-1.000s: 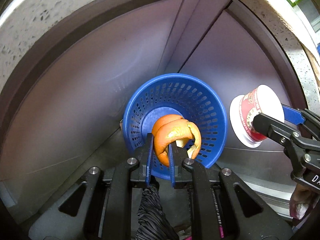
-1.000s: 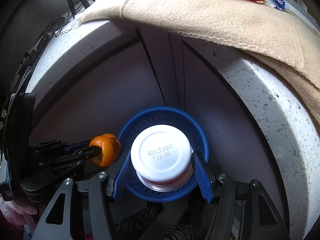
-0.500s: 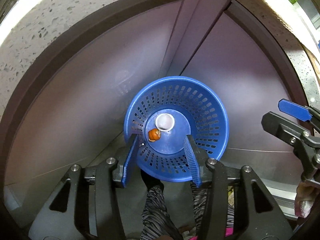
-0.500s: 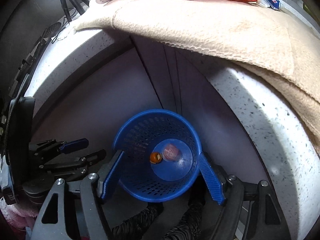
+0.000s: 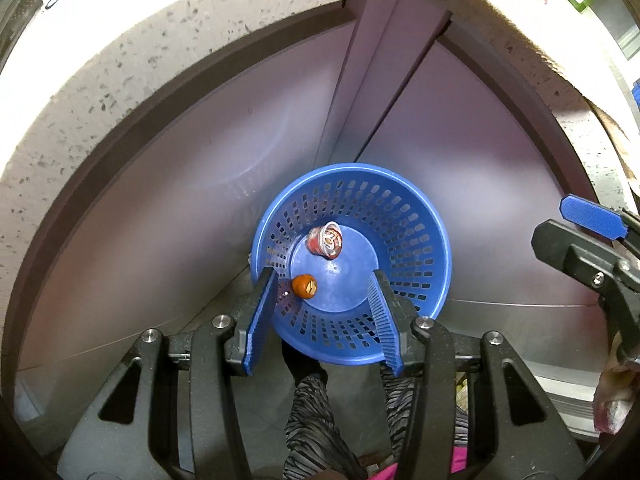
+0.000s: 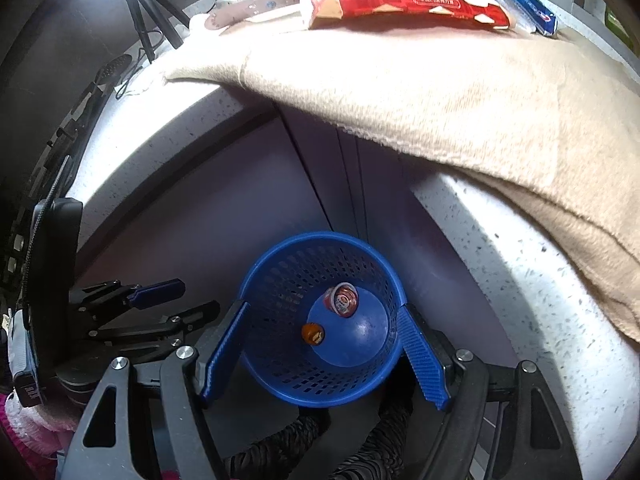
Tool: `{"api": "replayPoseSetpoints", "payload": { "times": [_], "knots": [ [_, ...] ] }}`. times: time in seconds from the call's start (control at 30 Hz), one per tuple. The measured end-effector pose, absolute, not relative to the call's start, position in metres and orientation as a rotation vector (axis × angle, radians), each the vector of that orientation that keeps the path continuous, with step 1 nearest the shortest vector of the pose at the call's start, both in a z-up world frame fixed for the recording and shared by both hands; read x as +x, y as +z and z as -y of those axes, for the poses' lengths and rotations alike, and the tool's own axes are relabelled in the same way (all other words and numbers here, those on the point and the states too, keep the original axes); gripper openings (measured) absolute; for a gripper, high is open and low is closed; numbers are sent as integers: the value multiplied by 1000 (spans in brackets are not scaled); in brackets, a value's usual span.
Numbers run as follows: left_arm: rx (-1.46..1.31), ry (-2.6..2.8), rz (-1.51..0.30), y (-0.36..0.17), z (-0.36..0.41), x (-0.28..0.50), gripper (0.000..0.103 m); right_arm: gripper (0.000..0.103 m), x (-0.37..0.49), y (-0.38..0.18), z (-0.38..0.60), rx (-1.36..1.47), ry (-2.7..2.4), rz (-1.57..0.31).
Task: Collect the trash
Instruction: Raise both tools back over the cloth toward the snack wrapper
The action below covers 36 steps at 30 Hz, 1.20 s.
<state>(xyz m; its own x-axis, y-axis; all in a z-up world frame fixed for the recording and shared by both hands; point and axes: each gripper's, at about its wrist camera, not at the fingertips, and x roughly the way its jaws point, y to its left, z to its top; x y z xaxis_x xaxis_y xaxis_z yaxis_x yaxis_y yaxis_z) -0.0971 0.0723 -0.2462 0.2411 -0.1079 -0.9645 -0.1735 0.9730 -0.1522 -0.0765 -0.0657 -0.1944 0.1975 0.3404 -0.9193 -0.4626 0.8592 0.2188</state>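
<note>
While both show the basket point(image 5: 420, 216), only right shows cloth point(image 6: 440, 100) (beige).

Blue basket point(image 5: 420, 248) on the floor, speckled counter point(image 6: 500, 260) above (beige cloth point(image 6: 440, 92) draped over it)

Orange peel point(image 5: 304, 285) and tipped cup point(image 5: 325, 241) lie apart in blue basket point(image 5: 416, 216) (perforated).

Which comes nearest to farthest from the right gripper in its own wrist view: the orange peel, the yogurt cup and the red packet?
From the right gripper:
1. Orange peel, on the blue basket's floor, left side.
2. Yogurt cup, lying tipped just beyond the peel.
3. Red packet, far off on the counter's beige cloth.
</note>
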Motion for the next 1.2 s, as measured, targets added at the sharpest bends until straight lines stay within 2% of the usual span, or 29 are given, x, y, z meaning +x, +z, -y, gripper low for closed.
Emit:
{"api": "replayPoseSetpoints", "payload": {
  "times": [0.53, 1.2],
  "knots": [
    [-248, 27, -1286, -218, -69, -98, 47, 77, -79, -152, 85, -47, 612, -1214],
    [-195, -6, -1069, -114, -51, -57, 48, 79, -29, -80, 143, 47, 576, -1073]
  ]
}}
